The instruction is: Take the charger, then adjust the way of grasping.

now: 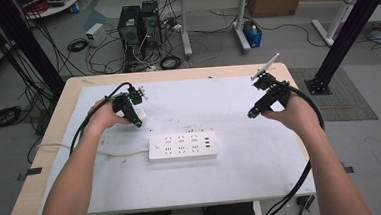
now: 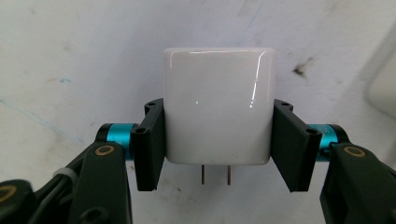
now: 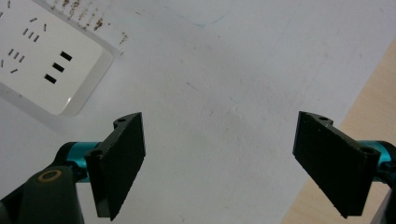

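White-topped counter, cabled floor behind | your left tool pinches the white charger plug, prongs toward you, left of the power strip | your right tool spread wide.

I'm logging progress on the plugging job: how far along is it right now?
Done: the left gripper has its jaws shut on the white charger, prongs pointing back toward the camera. In hand: the charger sits at the table's left, apart from the power strip. Left: carrying it over and pushing the prongs into a socket; every socket that shows is empty. The right gripper stands open over bare table.
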`<state>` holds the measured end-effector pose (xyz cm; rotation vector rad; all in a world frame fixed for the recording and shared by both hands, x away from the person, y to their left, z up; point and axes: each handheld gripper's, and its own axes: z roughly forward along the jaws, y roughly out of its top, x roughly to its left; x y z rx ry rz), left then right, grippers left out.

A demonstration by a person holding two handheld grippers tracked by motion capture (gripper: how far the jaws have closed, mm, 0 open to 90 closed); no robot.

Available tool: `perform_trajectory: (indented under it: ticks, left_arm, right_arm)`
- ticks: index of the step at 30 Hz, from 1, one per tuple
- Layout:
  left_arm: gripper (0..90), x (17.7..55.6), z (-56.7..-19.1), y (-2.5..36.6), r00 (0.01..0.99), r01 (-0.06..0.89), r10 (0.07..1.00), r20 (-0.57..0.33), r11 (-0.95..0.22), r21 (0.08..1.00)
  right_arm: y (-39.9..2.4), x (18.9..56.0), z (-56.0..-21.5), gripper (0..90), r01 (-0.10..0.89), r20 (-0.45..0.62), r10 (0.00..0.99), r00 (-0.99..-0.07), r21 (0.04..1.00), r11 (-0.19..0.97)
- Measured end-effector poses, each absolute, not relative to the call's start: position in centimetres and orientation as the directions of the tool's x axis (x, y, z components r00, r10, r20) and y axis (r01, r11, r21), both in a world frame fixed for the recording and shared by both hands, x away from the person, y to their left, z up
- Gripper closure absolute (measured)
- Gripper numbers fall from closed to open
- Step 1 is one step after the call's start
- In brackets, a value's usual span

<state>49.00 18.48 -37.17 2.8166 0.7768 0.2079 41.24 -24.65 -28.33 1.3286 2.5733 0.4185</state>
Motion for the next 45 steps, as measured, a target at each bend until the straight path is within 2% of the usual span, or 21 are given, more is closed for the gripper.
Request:
perform_trajectory:
  ticks: [5,7,15,26,31,39,43,45]
  left_arm:
    - [42.4,47.4,-34.0,18.7,0.858,0.465,0.506,0.083,-0.837,0.289]
    - [42.4,46.0,-31.5,19.0,0.858,0.456,0.505,0.088,-0.830,0.322]
    - [42.4,43.0,-26.9,20.1,0.849,0.441,0.513,0.132,-0.823,0.359]
    - [42.4,41.7,-25.4,20.0,0.861,0.409,0.487,0.144,-0.833,0.374]
    - [42.4,41.1,-25.1,19.0,0.887,0.360,0.439,0.142,-0.851,0.382]
    - [42.4,40.4,-24.9,16.1,0.937,0.226,0.318,0.147,-0.870,0.439]
    - [42.4,40.3,-25.0,15.2,0.946,0.188,0.285,0.156,-0.872,0.451]
    - [42.4,40.2,-25.1,14.4,0.953,0.160,0.260,0.157,-0.870,0.467]
  right_arm:
    - [-24.5,41.4,-28.2,16.4,0.776,-0.051,0.833,-0.551,0.336,0.534]
    - [-24.4,41.4,-28.0,16.4,0.778,-0.056,0.835,-0.548,0.333,0.533]
    - [-24.1,41.1,-27.4,16.4,0.782,-0.066,0.840,-0.538,0.333,0.527]
    - [-23.7,40.6,-26.2,16.4,0.781,-0.066,0.846,-0.529,0.352,0.516]
    - [-23.7,40.4,-25.7,16.4,0.798,-0.021,0.858,-0.513,0.357,0.485]
    - [-24.0,40.5,-25.1,16.4,0.822,0.148,0.861,-0.486,0.413,0.393]
    - [-24.0,40.6,-25.2,16.4,0.827,0.177,0.860,-0.480,0.420,0.375]
    - [-23.7,40.7,-25.3,16.4,0.836,0.249,0.845,-0.473,0.431,0.341]
